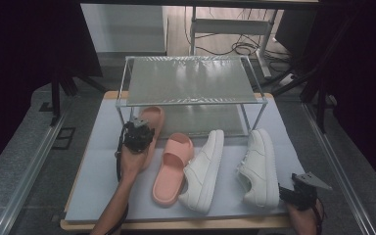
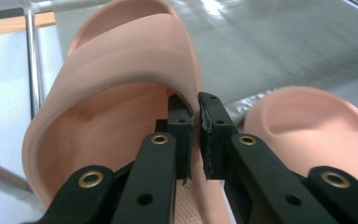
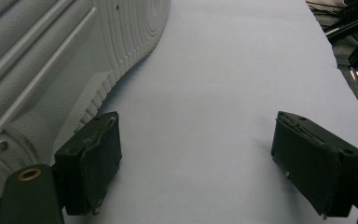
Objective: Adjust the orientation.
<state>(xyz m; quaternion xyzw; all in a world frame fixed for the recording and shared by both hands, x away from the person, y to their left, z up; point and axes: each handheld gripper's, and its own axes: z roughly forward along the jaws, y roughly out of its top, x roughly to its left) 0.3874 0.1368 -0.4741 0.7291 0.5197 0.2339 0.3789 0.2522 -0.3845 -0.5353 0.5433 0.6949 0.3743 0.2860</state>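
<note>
The pink slipper (image 2: 121, 93) is soft and rounded, with a wide strap over the top and tiny dots on the inside. The edge of its strap sits pinched between the left tongs (image 2: 195, 135), which are closed tight on it. Its toe points away from the tongs, toward the low metal shelf (image 1: 191, 100).

We are seeing the left gripper (image 2: 193, 140) as matte black, its two arms showing brass-ringed rivets and plain dark screw holes, and its fingers (image 2: 179, 135) are wearing scuffed black pads. The right gripper (image 3: 200, 163) is showing blocky dark pads and one brass rivet, and is carrying a grey three-cornered plate (image 1: 314, 180). Forearms are showing bare, without sleeves.
</note>
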